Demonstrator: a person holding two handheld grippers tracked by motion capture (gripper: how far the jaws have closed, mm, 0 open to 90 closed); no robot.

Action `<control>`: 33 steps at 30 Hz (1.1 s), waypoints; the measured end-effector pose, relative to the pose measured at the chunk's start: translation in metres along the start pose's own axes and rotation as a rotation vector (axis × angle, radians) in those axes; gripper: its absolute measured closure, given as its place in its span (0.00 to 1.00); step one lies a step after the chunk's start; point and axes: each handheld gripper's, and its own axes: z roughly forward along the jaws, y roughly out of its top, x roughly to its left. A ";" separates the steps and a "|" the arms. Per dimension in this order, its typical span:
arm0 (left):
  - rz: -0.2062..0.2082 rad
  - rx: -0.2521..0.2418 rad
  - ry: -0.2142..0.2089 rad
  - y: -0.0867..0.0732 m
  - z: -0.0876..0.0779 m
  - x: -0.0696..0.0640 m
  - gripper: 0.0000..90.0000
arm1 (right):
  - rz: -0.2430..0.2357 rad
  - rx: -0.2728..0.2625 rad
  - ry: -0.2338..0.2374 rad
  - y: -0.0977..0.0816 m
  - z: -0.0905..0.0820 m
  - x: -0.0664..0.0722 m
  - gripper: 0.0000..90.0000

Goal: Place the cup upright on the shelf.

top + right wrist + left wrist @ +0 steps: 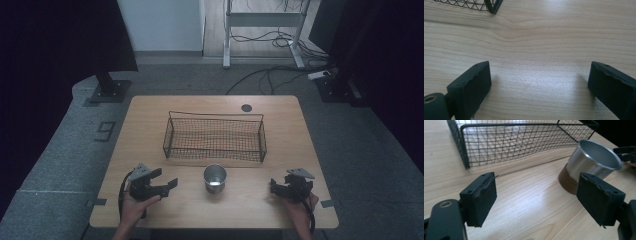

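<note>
A shiny metal cup (215,178) stands upright on the wooden table (145,115), just in front of a black wire basket (215,116) that looks empty. My left gripper (168,178) rests to the cup's left and points toward it, a short way off. In the left gripper view the left gripper (536,192) is open over bare wood, with the cup (594,160) ahead to the right and the basket (511,125) beyond. My right gripper (273,186) lies to the cup's right. The right gripper view shows the right gripper (539,80) open with nothing between its jaws.
A small dark round cap (246,107) sits in the table's far edge behind the basket. A basket corner (491,5) shows at the top of the right gripper view. Beyond the table are grey floor, a desk frame (265,20) and cables.
</note>
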 end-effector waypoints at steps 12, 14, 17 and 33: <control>0.002 -0.001 -0.019 0.012 0.000 -0.008 0.19 | 0.001 0.000 0.000 0.000 0.000 0.000 0.05; 0.002 -0.006 -0.026 0.015 0.000 -0.010 0.19 | 0.000 0.001 0.001 0.000 0.000 0.000 0.05; 0.014 -0.002 -0.036 0.020 0.002 -0.014 0.19 | -0.001 0.000 0.002 0.000 0.000 0.000 0.06; 0.058 -0.006 -0.087 0.048 0.006 -0.035 0.19 | -0.002 -0.001 0.003 0.000 0.000 -0.001 0.06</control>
